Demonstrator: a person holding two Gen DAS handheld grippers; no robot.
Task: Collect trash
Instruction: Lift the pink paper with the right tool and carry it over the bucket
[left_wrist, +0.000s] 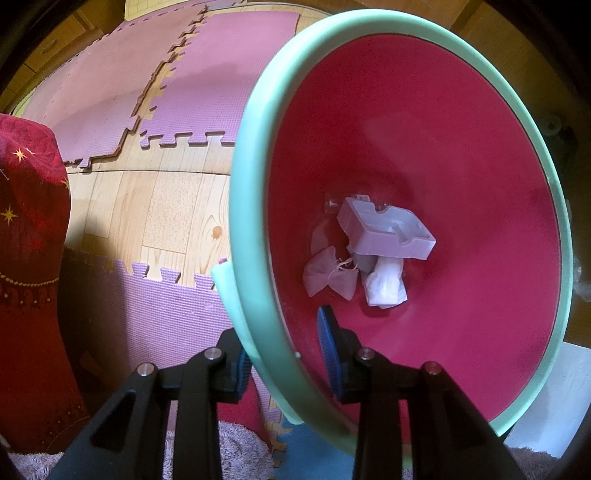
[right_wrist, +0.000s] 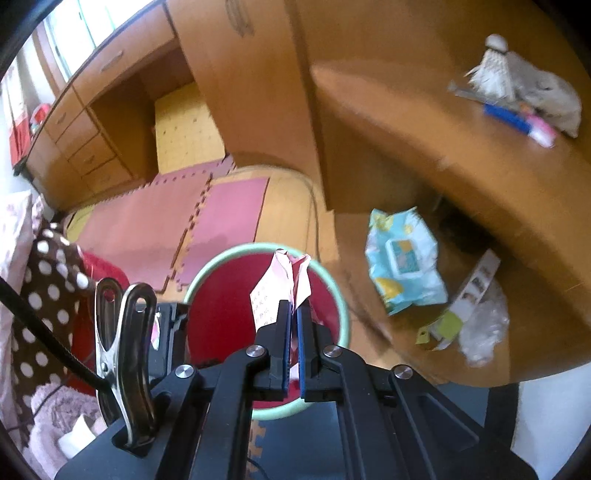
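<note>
A round bin with a mint-green rim and a red inside hangs tilted from my left gripper, which is shut on the rim, one blue pad outside the wall and one inside. At the bottom lie a clear plastic tray, a mesh pouch and a crumpled white tissue. My right gripper is shut on a crumpled pink and white paper, which it holds above the bin.
On the low wooden surface to the right lie a wet-wipe pack, a clear plastic wrapper and a card strip. A shuttlecock and pens lie on the desk. Pink foam mats cover the floor. A red starred cloth stands left.
</note>
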